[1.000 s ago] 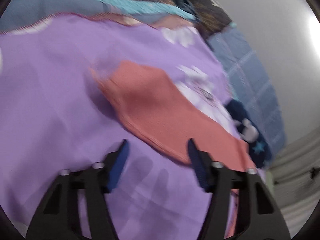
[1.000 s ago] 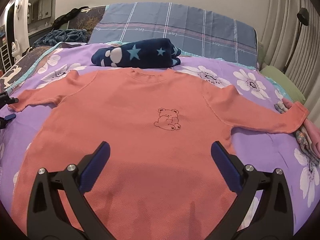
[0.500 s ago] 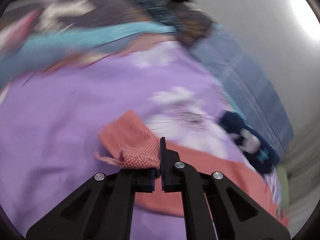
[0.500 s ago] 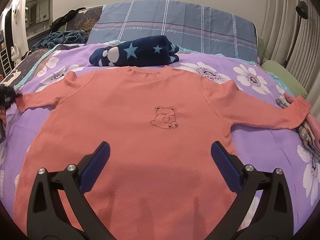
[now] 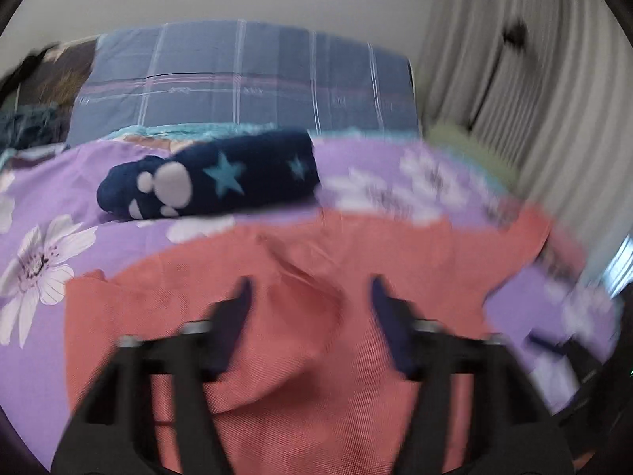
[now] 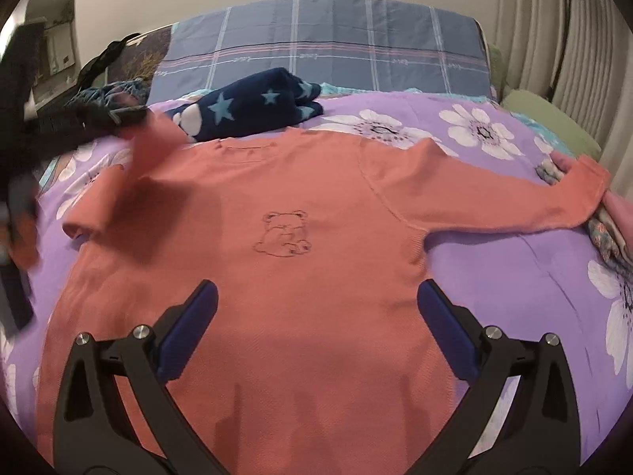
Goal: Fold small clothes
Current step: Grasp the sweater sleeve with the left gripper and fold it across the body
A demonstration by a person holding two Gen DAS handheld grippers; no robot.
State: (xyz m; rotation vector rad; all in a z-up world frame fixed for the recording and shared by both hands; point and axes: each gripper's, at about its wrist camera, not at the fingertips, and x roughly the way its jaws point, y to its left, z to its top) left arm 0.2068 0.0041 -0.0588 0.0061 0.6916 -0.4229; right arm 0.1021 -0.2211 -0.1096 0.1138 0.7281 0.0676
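A small coral long-sleeved shirt (image 6: 308, 277) with a bear outline (image 6: 283, 233) lies face up on the purple flowered bedspread (image 6: 522, 261). Its left sleeve (image 6: 130, 182) is folded in over the shoulder; its right sleeve (image 6: 514, 198) lies stretched out. My right gripper (image 6: 314, 308) is open and empty above the shirt's lower body. My left gripper (image 5: 308, 297) is open, blurred, over the folded sleeve (image 5: 300, 316); in the right wrist view it is a dark blur (image 6: 99, 118) at the far left.
A rolled navy blanket with stars and paws (image 6: 253, 107) lies just beyond the collar. A blue plaid pillow (image 6: 328, 43) is behind it. Pink and patterned clothes (image 6: 609, 221) lie under the right cuff. Curtains (image 6: 573, 59) hang at the right.
My left gripper, shut on the left cuff half a second ago, has carried the sleeve in over the shirt and has opened. My right gripper has barely moved.
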